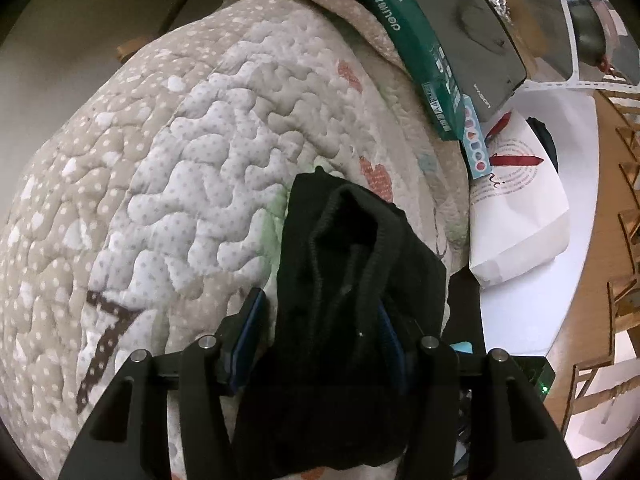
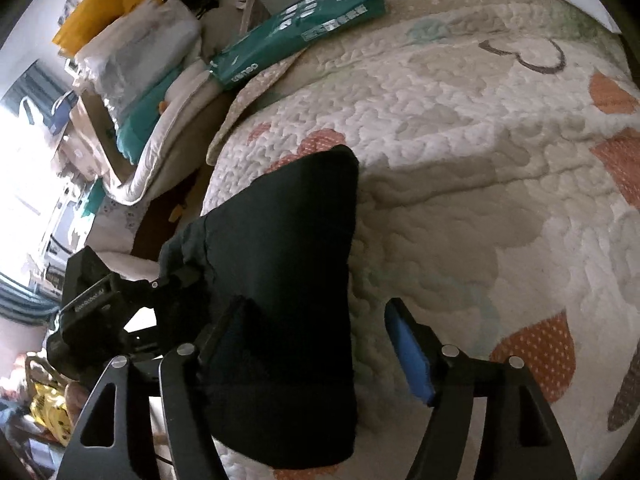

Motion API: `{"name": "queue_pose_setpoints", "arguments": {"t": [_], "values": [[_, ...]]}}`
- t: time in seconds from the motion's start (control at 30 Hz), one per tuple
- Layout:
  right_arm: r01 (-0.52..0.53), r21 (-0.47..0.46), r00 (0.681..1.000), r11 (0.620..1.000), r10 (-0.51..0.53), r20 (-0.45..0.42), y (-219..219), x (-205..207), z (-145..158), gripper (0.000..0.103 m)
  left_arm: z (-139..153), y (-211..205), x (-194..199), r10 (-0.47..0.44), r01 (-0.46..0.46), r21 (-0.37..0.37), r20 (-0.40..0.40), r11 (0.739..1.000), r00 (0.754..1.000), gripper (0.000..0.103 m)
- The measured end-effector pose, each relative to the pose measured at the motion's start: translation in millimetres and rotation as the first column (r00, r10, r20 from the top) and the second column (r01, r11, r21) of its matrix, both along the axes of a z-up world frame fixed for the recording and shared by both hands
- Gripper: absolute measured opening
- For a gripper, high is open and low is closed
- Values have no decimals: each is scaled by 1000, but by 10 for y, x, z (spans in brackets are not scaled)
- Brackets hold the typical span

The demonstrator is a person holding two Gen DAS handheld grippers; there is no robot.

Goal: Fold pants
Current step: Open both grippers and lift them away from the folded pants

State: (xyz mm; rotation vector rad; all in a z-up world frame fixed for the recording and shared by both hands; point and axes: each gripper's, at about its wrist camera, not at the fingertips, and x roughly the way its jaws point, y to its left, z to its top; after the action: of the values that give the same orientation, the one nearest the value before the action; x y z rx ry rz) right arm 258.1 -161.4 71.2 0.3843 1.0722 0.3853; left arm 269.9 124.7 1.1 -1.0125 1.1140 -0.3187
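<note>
The black pants [image 1: 344, 240] lie folded in a bundle on the quilted blanket [image 1: 180, 160], with the ribbed waistband and drawstring facing the left wrist camera. My left gripper [image 1: 320, 304] straddles the bundle. Its left blue pad [image 1: 250, 328] stands just clear of the cloth, and the right pad is partly covered by fabric. In the right wrist view the pants [image 2: 296, 240] show a smooth folded side. My right gripper [image 2: 316, 308] is open. Its right blue pad [image 2: 410, 356] is well off the cloth, and its left finger is tucked against the bundle.
A green box [image 1: 408, 40] and a dark flat case [image 1: 476, 36] lie on the blanket's far edge. White paper [image 1: 520, 208] rests on a white table [image 1: 516, 320] at right. In the right wrist view, stacked cloths [image 2: 136, 52] and clutter fill the left side, beside the other gripper's black housing [image 2: 96, 312].
</note>
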Motion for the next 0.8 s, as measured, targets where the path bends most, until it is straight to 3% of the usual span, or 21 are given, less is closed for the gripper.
{"name": "queue_pose_setpoints", "arguments": {"t": [0.13, 0.23, 0.33, 0.4, 0.43, 0.53, 0.8], "values": [[-19, -78, 998, 997, 23, 52, -15, -237, 234, 75, 269, 26, -216, -12, 10, 155, 15, 988, 1000, 57], [-31, -142, 996, 989, 44, 83, -53, -511, 365, 75, 500, 37, -504, -31, 20, 300, 32, 954, 999, 58], [-28, -168, 994, 985, 45, 97, -120, -839, 425, 75, 685, -19, -923, -54, 34, 464, 29, 885, 998, 58], [-18, -165, 994, 986, 35, 100, -144, -1047, 451, 75, 780, -64, -1235, -64, 31, 559, 39, 828, 997, 58], [-11, -152, 994, 988, 27, 105, -161, -1171, 463, 75, 843, -121, -1434, -67, 23, 621, 47, 784, 997, 59], [8, -127, 994, 992, 6, 110, -186, -1480, 471, 75, 942, -236, -1811, -55, -18, 715, 79, 698, 995, 62], [38, -162, 986, 986, -10, 168, -198, -1994, 486, 75, 1150, -499, -2557, 1, -133, 798, 163, 588, 987, 70]]}}
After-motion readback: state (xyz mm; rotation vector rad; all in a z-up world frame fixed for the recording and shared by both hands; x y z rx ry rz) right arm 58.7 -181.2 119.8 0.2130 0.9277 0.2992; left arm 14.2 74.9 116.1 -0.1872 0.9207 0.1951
